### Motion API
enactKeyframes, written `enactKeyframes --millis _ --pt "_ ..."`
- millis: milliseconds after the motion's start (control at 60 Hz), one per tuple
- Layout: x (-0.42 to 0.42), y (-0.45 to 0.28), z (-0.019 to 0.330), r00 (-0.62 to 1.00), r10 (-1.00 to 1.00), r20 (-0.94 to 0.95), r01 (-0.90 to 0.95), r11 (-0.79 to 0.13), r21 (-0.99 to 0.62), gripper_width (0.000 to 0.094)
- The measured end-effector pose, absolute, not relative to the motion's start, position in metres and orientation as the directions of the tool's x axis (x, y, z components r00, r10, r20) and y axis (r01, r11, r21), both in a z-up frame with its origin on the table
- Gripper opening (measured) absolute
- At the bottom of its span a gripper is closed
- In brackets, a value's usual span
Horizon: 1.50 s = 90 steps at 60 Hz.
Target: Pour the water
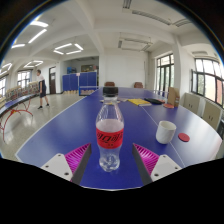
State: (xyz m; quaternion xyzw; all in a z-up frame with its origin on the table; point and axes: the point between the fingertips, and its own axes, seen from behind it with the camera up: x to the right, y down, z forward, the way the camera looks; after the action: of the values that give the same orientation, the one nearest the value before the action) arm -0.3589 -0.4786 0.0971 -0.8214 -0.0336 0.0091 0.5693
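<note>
A clear plastic bottle [109, 131] with a red label and no cap stands upright on the blue table [60, 130]. It stands between my gripper's [111, 157] two fingers, with a gap at each side. The pink pads [77, 157] flank its base, and the gripper is open. A white cup [166, 131] sits on the table to the right of the bottle, beyond the right finger. A small red cap [184, 137] lies just right of the cup.
A yellow object [139, 101] lies far back on the table, with a brown box [173, 96] at the far right. A person [42, 88] stands at the left near other tables. Blue panels [80, 80] line the back wall.
</note>
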Motion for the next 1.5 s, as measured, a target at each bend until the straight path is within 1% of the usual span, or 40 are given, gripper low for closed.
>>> enactKeyframes --millis 50,67,83,133,183,217,233,267,417,450,483,533,600,650,750,800,817,883,950,967,1017,1050,1100,1117,1150,1167,1217,1267,1300,1317,1350,1417,1433,1500 --pt "-0.365 -0.457 0.098 0.997 0.068 0.028 0.048 -0.319 -0.946 0.0823" --pt "-0.363 -0.445 0.094 0.997 0.067 0.035 0.054 -0.309 -0.950 0.0812" --pt "-0.366 -0.442 0.097 0.997 0.067 0.040 0.059 -0.302 -0.951 0.0798" --pt "-0.365 -0.427 0.093 0.996 0.059 0.068 0.082 -0.281 -0.956 0.0736" --pt "-0.365 -0.416 0.085 0.994 0.059 0.087 0.100 -0.276 -0.956 0.0650" --pt "-0.366 -0.408 0.075 0.994 0.055 0.092 0.103 -0.270 -0.957 0.0545" --pt "-0.366 -0.406 0.078 0.994 0.051 0.092 0.102 -0.264 -0.959 0.0523" --pt "-0.366 -0.404 0.083 0.994 0.044 0.097 0.105 -0.229 -0.968 0.0509" --pt "-0.371 -0.404 0.086 0.996 0.071 0.055 0.068 -0.204 -0.977 0.0354" --pt "-0.373 -0.404 0.087 0.995 0.083 0.050 0.067 -0.206 -0.976 0.0332" --pt "-0.375 -0.405 0.090 0.994 0.098 0.041 0.061 -0.207 -0.977 0.0331" --pt "-0.384 -0.412 0.102 0.991 0.132 0.011 0.038 -0.200 -0.979 0.0330" --pt "-0.389 -0.414 0.128 0.985 0.168 -0.037 -0.006 -0.182 -0.983 0.0332" --pt "-0.404 -0.410 0.154 0.975 0.195 -0.106 -0.075 -0.158 -0.985 0.0333" --pt "-0.397 -0.405 0.224 0.893 0.286 -0.348 -0.322 -0.135 -0.937 0.0330" --pt "-0.401 -0.401 0.259 0.810 0.326 -0.488 -0.470 -0.138 -0.872 0.0331" --pt "-0.408 -0.409 0.275 0.775 0.337 -0.534 -0.519 -0.144 -0.843 0.0329" --pt "-0.383 -0.393 0.308 0.589 0.395 -0.705 -0.704 -0.178 -0.687 0.0331" --pt "-0.361 -0.381 0.335 0.352 0.422 -0.836 -0.849 -0.233 -0.475 0.0331" --pt "-0.365 -0.384 0.347 0.289 0.420 -0.861 -0.876 -0.248 -0.415 0.0331" --pt "-0.342 -0.370 0.349 0.081 0.415 -0.906 -0.931 -0.292 -0.217 0.0331" --pt "-0.325 -0.362 0.348 -0.058 0.403 -0.913 -0.944 -0.320 -0.081 0.0331" --pt "-0.298 -0.349 0.338 -0.242 0.368 -0.898 -0.932 -0.344 0.110 0.0331" --pt "-0.294 -0.351 0.344 -0.303 0.354 -0.885 -0.919 -0.355 0.173 0.0330" --pt "-0.282 -0.346 0.338 -0.400 0.323 -0.858 -0.891 -0.355 0.282 0.0329" --pt "-0.271 -0.328 0.324 -0.436 0.309 -0.845 -0.878 -0.352 0.324 0.0329" --pt "-0.254 -0.318 0.303 -0.537 0.277 -0.797 -0.828 -0.356 0.434 0.0329" --pt "-0.247 -0.309 0.281 -0.581 0.235 -0.780 -0.799 -0.348 0.490 0.0329" --pt "-0.249 -0.315 0.274 -0.603 0.208 -0.770 -0.781 -0.351 0.516 0.0330" --pt "-0.244 -0.303 0.267 -0.612 0.195 -0.767 -0.775 -0.343 0.531 0.0329" --pt "-0.242 -0.300 0.259 -0.635 0.171 -0.753 -0.756 -0.337 0.561 0.0328" --pt "-0.236 -0.306 0.248 -0.666 0.146 -0.732 -0.729 -0.337 0.596 0.0328" --pt "-0.234 -0.294 0.243 -0.661 0.142 -0.737 -0.732 -0.338 0.592 0.0327" --pt "-0.239 -0.300 0.247 -0.641 0.136 -0.755 -0.743 -0.358 0.566 0.0328"
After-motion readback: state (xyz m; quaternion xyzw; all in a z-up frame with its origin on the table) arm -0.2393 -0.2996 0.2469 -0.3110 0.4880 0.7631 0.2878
